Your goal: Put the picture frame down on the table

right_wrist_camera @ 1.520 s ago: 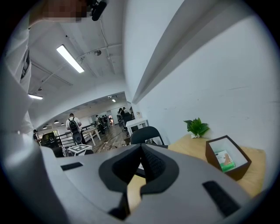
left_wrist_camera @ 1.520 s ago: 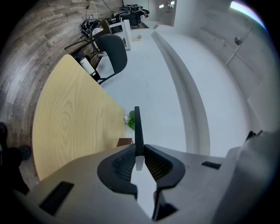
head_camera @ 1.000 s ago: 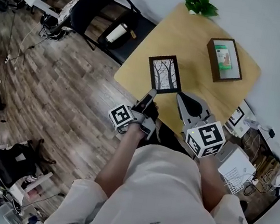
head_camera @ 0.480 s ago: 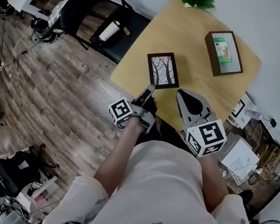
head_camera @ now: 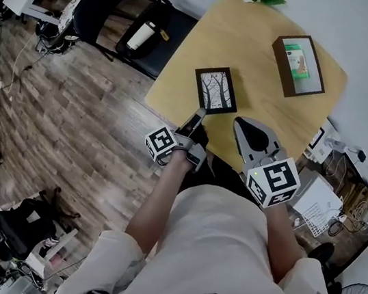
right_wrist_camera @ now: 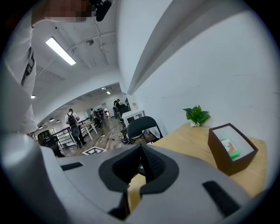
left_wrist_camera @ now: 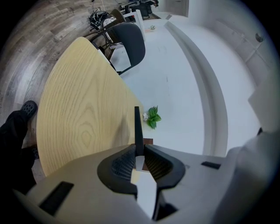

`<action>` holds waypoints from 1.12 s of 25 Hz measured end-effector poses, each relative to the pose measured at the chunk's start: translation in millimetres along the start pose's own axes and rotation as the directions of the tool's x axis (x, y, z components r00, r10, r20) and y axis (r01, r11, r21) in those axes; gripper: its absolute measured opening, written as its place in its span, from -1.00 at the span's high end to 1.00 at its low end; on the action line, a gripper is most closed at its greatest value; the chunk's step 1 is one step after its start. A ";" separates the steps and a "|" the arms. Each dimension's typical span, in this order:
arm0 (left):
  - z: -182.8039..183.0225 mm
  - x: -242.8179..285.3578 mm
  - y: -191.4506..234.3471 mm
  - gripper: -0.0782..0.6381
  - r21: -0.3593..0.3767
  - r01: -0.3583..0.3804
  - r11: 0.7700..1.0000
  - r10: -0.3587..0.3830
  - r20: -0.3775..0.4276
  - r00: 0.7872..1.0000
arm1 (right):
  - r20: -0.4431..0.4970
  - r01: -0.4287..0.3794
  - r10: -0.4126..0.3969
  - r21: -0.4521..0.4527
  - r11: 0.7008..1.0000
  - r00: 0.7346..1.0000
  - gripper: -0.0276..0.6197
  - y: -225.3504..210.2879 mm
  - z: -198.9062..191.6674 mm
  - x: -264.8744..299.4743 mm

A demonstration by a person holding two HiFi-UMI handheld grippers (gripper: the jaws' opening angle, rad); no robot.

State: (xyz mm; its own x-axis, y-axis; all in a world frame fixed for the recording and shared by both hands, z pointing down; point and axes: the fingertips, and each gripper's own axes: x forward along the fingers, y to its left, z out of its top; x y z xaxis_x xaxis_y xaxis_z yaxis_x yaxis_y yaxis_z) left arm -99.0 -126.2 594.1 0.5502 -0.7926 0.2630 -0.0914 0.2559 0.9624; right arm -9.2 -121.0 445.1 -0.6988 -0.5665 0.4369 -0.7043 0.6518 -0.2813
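Head view: the left gripper point(head_camera: 198, 116) has its jaws pinched narrowly on the near edge of the picture frame point(head_camera: 216, 90). The frame is over the table point(head_camera: 256, 43), near its front edge. The right gripper point(head_camera: 241, 122) is empty, jaws together.

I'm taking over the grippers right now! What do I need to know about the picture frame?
Left gripper: shut on the picture frame, pinching its near edge and holding it over the table.
Right gripper: shut, holding nothing, beside the frame.
Done: the frame is over the table.
Left to do: lay it down, open the left jaws, pull back. I cannot tell whether it touches the wood yet.
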 end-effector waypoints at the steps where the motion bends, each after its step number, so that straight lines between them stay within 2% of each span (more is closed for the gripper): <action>1: 0.9 0.1 2.5 0.61 -0.003 -0.003 1.000 0.003 0.000 1.000 | -0.003 -0.001 0.001 0.001 1.000 1.000 0.91 0.3 -1.1 1.4; 11: 2.2 0.0 16.2 0.61 -0.016 -0.029 0.999 0.030 0.009 1.000 | -0.016 -0.025 0.025 0.001 1.000 1.000 0.91 9.6 -4.6 9.6; 17: 1.7 0.1 24.0 0.61 -0.029 -0.047 0.999 0.047 0.008 0.999 | -0.031 -0.010 0.011 0.014 1.000 0.999 0.91 2.3 -11.5 9.0; 28: -2.4 5.1 32.9 0.61 -0.005 -0.080 0.997 0.080 -0.001 0.997 | -0.039 -0.002 0.002 0.021 1.000 0.999 0.91 -4.3 -18.3 8.6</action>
State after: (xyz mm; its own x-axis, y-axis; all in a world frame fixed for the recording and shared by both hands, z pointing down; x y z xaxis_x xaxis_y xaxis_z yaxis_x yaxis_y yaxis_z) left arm -97.2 -120.5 626.9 0.5418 -0.7691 0.3391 -0.1313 0.3210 0.9379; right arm -9.9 -119.4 465.7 -0.6951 -0.5449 0.4690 -0.7056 0.6420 -0.2998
